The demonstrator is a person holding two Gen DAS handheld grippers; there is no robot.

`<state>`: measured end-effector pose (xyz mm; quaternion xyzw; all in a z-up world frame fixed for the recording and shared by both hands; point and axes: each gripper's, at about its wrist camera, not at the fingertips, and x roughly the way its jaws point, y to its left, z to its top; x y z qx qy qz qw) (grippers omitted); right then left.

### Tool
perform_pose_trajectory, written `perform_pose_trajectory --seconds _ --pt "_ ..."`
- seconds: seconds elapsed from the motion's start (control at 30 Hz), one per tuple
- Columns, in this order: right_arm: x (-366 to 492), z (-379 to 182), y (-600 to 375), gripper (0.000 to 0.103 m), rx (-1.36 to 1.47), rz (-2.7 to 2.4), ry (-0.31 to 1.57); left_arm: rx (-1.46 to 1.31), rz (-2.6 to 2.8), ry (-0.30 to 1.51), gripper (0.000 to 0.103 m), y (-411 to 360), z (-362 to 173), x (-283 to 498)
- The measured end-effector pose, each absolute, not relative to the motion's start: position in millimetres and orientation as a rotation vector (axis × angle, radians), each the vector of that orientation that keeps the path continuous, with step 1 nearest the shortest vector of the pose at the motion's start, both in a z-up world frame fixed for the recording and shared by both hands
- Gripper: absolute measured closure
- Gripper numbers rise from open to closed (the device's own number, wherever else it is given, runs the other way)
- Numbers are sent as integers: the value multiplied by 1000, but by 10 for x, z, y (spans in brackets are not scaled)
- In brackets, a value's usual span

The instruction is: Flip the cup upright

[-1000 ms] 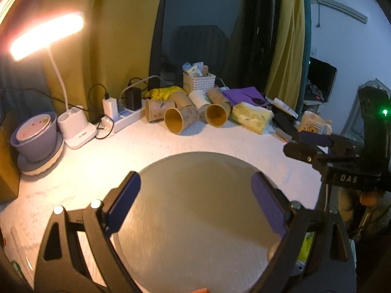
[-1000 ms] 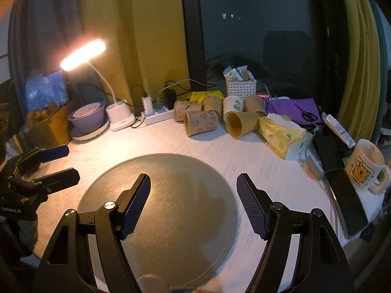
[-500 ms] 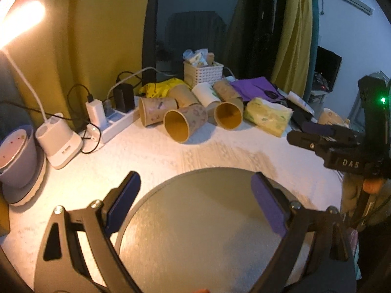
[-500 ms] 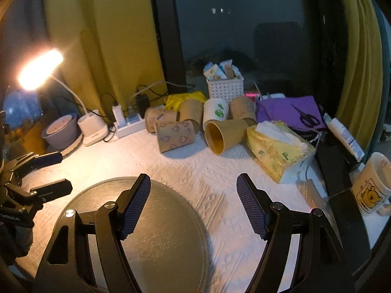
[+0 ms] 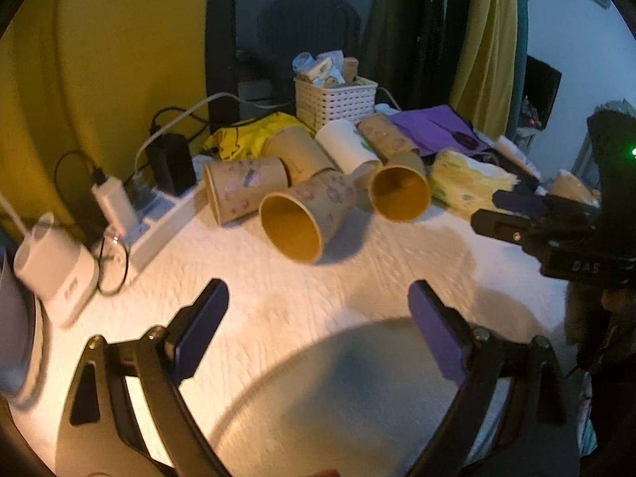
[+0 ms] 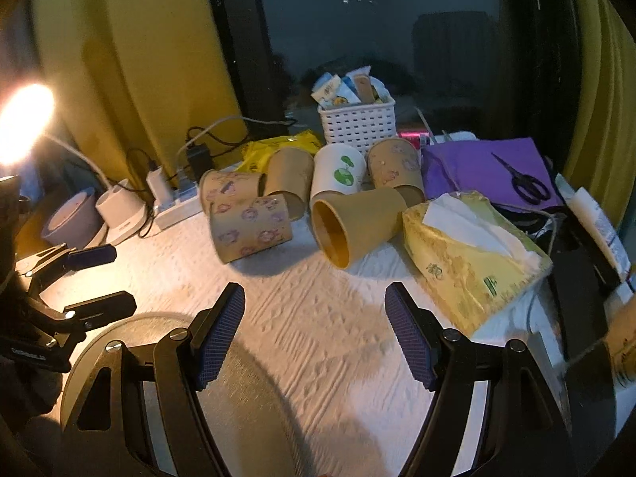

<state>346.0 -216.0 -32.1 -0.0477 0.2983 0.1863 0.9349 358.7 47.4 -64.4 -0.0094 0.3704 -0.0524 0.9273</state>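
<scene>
Several paper cups lie on their sides in a cluster at the back of the white table. Nearest are a flower-printed cup and a plain brown cup, both with their mouths toward me. A white cup lies behind them. My left gripper is open and empty, short of the printed cup. My right gripper is open and empty, short of the plain brown cup. Each gripper shows in the other's view, the right and the left.
A round grey mat lies under both grippers. A yellow tissue pack lies right of the cups. A white basket, a power strip, a lamp base, purple paper with scissors crowd the back.
Both grippers have moved forward off the round mat toward the cup cluster, which now looks nearer. Both stay open and empty. The cups have not moved.
</scene>
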Motion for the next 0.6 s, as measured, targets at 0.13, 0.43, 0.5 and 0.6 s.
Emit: perform_pose_trajectory --seconds 0.13,0.43,0.5,0.6 --pt "3630 -297 -2131 27 -86 381 606 10 -103 750 10 502 -665 3855" --pt "3926 -228 -2051 27 -83 396 587 55 -104 733 10 550 -799 4384" --pt "3961 -242 -2045 27 -80 399 589 71 -110 733 10 549 -828 4481" --pt "3995 -276 -2039 27 -75 404 596 94 -133 740 10 508 -878 4578"
